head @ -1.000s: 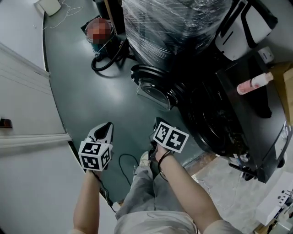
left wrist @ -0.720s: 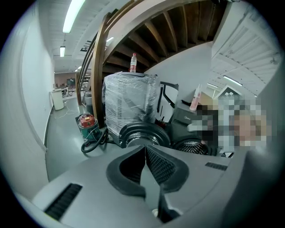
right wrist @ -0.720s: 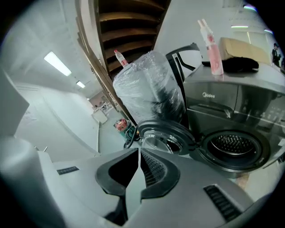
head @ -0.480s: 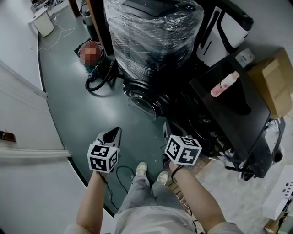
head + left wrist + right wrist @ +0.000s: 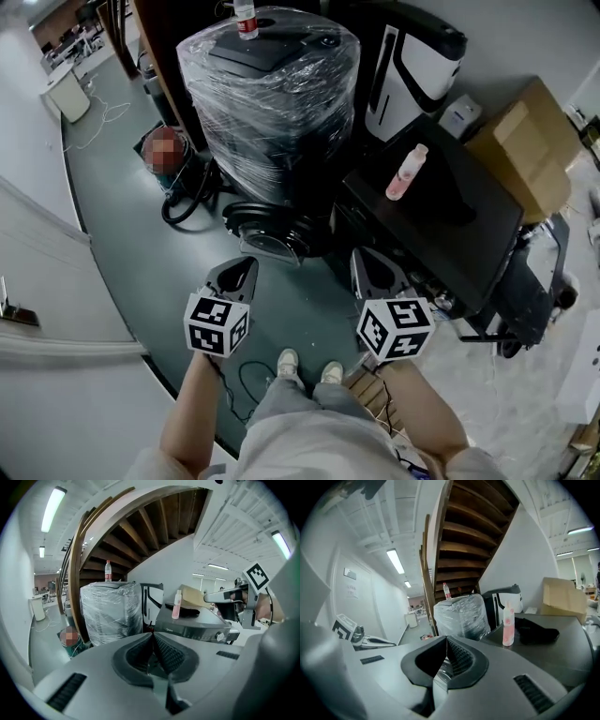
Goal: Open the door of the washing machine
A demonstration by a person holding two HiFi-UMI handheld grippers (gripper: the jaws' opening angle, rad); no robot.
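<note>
The dark washing machine [image 5: 441, 211] stands at the right with a pink bottle [image 5: 406, 173] on its top. Its round door [image 5: 267, 234] hangs open to the left, low down near the floor. My left gripper [image 5: 234, 277] is in front of the door and above it, shut, nothing between its fingertips [image 5: 152, 635]. My right gripper [image 5: 375, 272] hovers near the machine's front corner. It is shut too and empty, its jaws having just closed fully, tips [image 5: 446, 638] meeting. The machine's control panel [image 5: 197, 627] shows in the left gripper view, its top [image 5: 553, 648] in the right one.
A plastic-wrapped machine [image 5: 272, 94] with a water bottle [image 5: 246, 19] on top stands behind the door. A cardboard box [image 5: 525, 141] and a white-and-black appliance [image 5: 412, 66] are at the back right. A black hose [image 5: 183, 202] lies on the floor. A white ledge [image 5: 56, 281] runs along the left.
Both grippers have risen and drawn back from the open door, and the head view has lifted with them. The door has stayed open throughout.
</note>
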